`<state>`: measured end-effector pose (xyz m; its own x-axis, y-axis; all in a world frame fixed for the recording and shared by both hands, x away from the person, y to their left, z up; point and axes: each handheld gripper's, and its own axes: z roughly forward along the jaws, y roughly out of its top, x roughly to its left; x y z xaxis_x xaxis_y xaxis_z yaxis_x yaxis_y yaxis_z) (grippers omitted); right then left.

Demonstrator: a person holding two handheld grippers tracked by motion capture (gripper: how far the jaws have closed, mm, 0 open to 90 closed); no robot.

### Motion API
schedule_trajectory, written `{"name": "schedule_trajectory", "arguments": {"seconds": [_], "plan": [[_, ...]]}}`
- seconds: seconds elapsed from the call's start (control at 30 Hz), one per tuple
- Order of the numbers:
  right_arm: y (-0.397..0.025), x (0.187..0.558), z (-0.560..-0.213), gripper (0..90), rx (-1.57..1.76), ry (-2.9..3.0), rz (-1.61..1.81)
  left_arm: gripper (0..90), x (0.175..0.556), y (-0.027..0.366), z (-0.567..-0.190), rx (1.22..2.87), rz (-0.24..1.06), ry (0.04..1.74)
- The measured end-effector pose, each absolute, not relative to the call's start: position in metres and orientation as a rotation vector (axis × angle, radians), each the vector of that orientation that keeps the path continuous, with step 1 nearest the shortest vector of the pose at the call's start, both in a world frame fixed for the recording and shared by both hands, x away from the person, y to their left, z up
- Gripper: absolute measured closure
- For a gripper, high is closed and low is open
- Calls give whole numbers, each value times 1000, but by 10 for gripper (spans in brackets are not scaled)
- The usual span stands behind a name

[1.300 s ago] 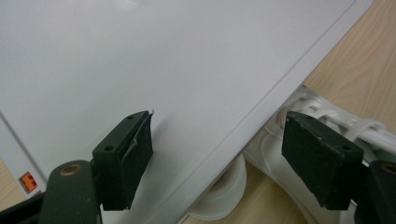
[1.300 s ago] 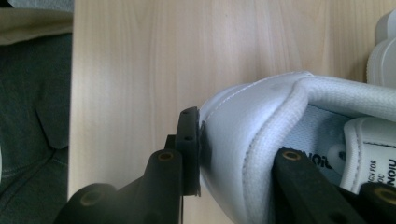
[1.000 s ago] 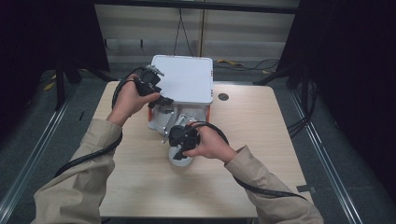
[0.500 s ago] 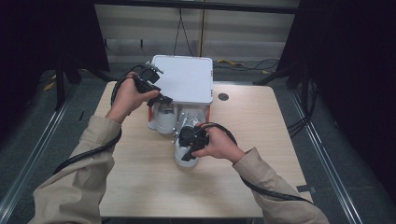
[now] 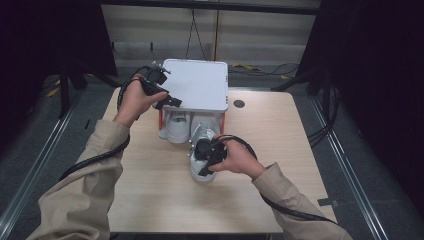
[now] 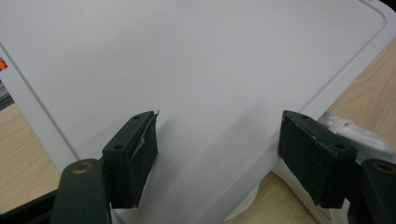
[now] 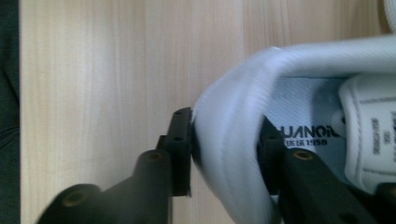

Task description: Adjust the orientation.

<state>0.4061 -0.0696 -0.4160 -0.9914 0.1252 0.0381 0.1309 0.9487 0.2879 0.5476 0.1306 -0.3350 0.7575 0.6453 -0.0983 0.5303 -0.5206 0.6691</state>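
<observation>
A white sneaker (image 5: 196,173) lies on the table in front of a white-topped rack (image 5: 197,84), its toe pointing under the rack. My right gripper (image 5: 205,169) is shut on the sneaker's heel collar (image 7: 233,135), one jaw outside the heel and one inside the shoe. A second white sneaker (image 5: 177,128) stands under the rack at its left. My left gripper (image 5: 169,100) hovers open over the rack's front left corner. Between its jaws, my left gripper (image 6: 217,158) has just the white top (image 6: 187,70); a bit of sneaker (image 6: 355,134) peeks out below.
The rack stands on orange legs (image 5: 160,120) at the back middle of the wooden table (image 5: 280,150). A dark round hole (image 5: 239,104) sits in the tabletop right of the rack. Cables trail from both grippers along the sleeves.
My right gripper has shifted slightly right with the sneaker, which now lies straighter. My left gripper has edged a little further onto the rack's top.
</observation>
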Motion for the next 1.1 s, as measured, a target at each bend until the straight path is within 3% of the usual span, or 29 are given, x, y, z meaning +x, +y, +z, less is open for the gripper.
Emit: {"name": "schedule_trajectory", "arguments": {"seconds": [0.2, 0.3, 0.33, 0.43, 0.67, 1.1], "plan": [[-73, 404, -418, 541, -402, -3046, -561, 278, 547, 129, -336, 2236, 213, 887], [-69, 400, -418, 566, -484, -3057, -574, 279, 547, 127, -336, 2235, 215, 882], [-66, 398, -420, 660, -464, -3068, -570, 280, 547, 127, -336, 2231, 213, 881], [-64, 397, -421, 728, -501, -3057, -535, 280, 546, 126, -337, 2226, 207, 884], [-58, 407, -403, 715, -380, -3139, -467, 278, 547, 124, -336, 2241, 196, 881], [-58, 450, -408, 703, -374, -3165, -543, 276, 549, 123, -336, 2240, 190, 867]]}}
